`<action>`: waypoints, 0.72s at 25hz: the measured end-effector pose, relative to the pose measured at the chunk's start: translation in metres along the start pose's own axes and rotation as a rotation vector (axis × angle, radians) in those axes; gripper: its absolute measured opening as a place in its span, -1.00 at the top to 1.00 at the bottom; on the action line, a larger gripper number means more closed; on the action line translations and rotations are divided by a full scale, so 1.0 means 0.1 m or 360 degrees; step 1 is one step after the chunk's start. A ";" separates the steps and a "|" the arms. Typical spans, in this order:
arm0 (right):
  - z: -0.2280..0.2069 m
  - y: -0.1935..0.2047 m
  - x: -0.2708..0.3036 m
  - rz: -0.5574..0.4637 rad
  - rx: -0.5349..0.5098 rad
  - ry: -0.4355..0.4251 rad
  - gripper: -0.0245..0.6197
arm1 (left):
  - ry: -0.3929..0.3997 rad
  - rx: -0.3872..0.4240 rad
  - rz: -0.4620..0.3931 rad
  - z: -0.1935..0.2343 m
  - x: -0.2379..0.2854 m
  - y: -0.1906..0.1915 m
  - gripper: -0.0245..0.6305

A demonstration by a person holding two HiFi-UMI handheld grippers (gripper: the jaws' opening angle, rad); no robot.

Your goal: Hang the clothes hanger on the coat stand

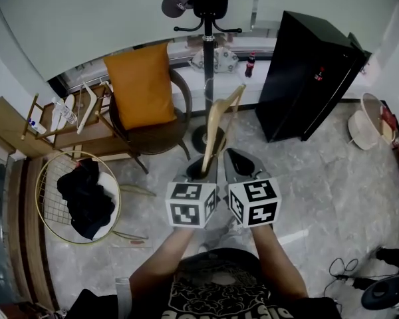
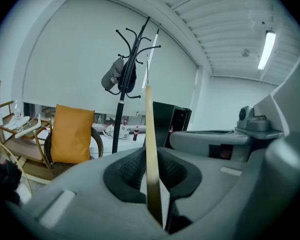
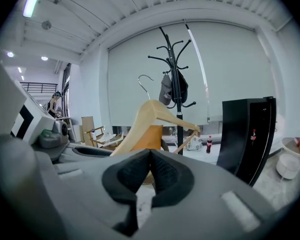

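Well, my left gripper (image 2: pixel 150 176) is closed tight on the wooden hanger (image 2: pixel 149 134), and I hold it only by one thin end. The rest of it rises up and forward from my jaws. My right gripper (image 3: pixel 150 159) is closed too, pad against pad, with nothing between; the hanger passes just to the left of it and ahead, without touching. The coat stand (image 1: pixel 208 52) is ahead of both pairs of jaws and above them, well apart from the hanger.

I think the first risk is my grip. The wood between my pads is narrow, so the hanger may turn or slide when I lift it, and then the metal hook (image 3: pixel 145 82) points the wrong way. My right jaws are shut and empty, so they do not steady it.

The second risk is at the top of the stand. A grey cap (image 2: pixel 111 77) and something dark hang there already, and the hook may catch them or push them off instead of finding a free arm.

Of writing I can read very little. The marker cubes (image 1: pixel 191 205) carry only black and white squares. The bottle (image 3: pixel 208 144) beside the stand's foot has a red label, too small to read. The black cabinet (image 1: pixel 312 72) shows a small red mark, also not readable.
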State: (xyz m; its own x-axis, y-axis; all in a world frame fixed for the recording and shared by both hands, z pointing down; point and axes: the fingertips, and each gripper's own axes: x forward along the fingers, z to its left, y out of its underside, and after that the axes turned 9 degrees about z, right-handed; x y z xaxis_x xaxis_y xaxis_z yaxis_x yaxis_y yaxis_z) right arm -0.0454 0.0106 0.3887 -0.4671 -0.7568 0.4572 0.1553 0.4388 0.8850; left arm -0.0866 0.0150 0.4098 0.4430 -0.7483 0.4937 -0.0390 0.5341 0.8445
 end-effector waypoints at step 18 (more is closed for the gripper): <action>-1.35 -0.38 0.53 -0.0003 0.0021 -0.0128 0.92 | -0.0111 0.0010 0.0047 -0.33 1.29 -0.66 0.76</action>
State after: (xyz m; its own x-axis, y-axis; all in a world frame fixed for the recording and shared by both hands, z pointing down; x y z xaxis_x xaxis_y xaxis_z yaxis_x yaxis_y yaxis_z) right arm 0.0417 -0.1121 0.3908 -0.5359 -0.7166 0.4464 0.1432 0.4440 0.8845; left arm 0.0023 -0.1037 0.4106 0.3784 -0.7577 0.5317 -0.0569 0.5542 0.8304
